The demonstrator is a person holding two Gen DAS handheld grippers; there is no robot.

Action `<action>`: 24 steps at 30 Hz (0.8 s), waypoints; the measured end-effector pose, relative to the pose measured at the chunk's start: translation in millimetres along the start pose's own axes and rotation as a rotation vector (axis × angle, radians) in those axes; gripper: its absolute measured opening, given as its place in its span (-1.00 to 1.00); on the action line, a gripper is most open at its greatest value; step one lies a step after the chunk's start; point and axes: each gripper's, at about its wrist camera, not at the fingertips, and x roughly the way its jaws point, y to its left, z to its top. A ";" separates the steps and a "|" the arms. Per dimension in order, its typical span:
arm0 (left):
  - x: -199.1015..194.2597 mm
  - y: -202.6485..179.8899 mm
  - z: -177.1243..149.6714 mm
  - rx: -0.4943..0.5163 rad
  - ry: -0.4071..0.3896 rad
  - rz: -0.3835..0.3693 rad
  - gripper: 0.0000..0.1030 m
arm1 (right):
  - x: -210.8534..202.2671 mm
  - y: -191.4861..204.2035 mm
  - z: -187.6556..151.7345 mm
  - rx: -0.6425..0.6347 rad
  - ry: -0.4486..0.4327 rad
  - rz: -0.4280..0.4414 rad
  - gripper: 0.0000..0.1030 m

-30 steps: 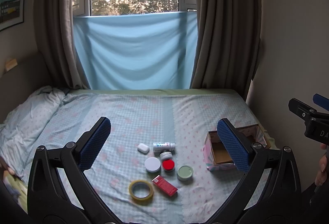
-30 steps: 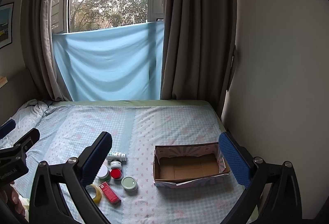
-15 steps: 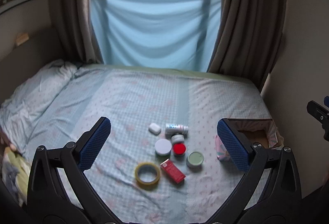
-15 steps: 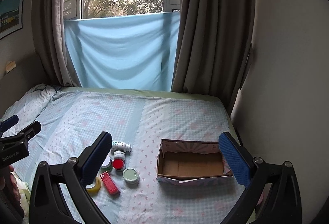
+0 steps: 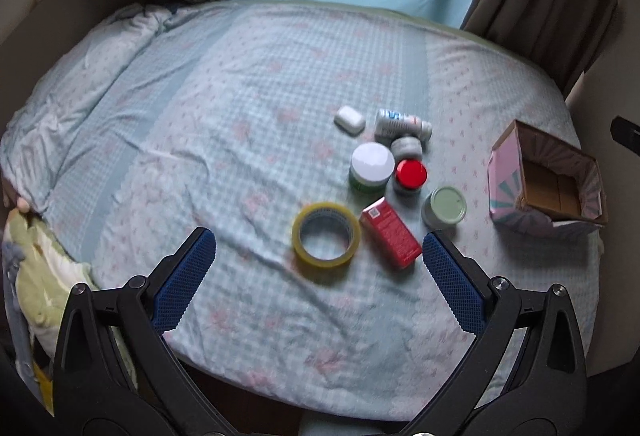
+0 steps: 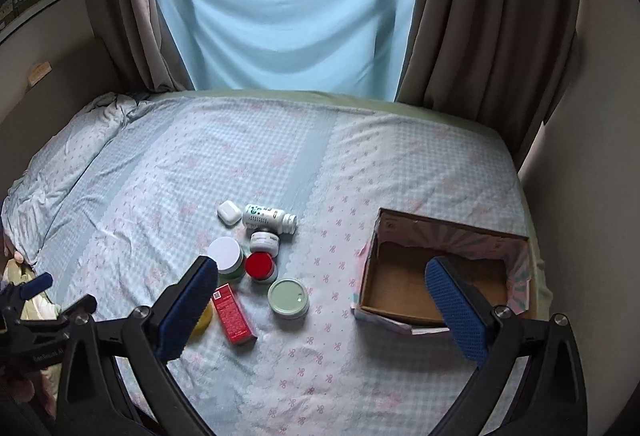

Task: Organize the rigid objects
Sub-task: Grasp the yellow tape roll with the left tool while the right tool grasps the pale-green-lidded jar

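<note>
Seven small containers [image 5: 372,167], yellow tape roll [image 5: 326,234], open cardboard box [image 5: 548,183]

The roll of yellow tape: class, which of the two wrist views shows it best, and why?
The left wrist view. There the tape roll lies whole on the bed sheet, ring and centre hole visible, beside the red box. In the right wrist view only a yellow sliver shows, the rest hidden behind a blue pad of the right gripper.

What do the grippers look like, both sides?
Left gripper and right gripper match: black angular frames, silver pivot screws, two fingers with blue dimpled pads. The left one, seen from the right wrist view, carries small white lettering, unreadable. No cables or sleeves visible.
</note>
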 end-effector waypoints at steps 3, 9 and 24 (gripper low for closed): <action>43.4 3.6 -10.1 0.012 0.075 -0.025 0.99 | 33.7 13.2 -2.9 0.012 0.064 -0.012 1.00; 118.3 8.2 -24.6 0.070 0.175 -0.055 0.99 | 104.0 33.1 -16.1 0.098 0.195 -0.014 1.00; 247.2 -0.1 -53.8 0.128 0.351 -0.088 0.99 | 233.6 46.3 -70.3 0.166 0.495 -0.140 1.00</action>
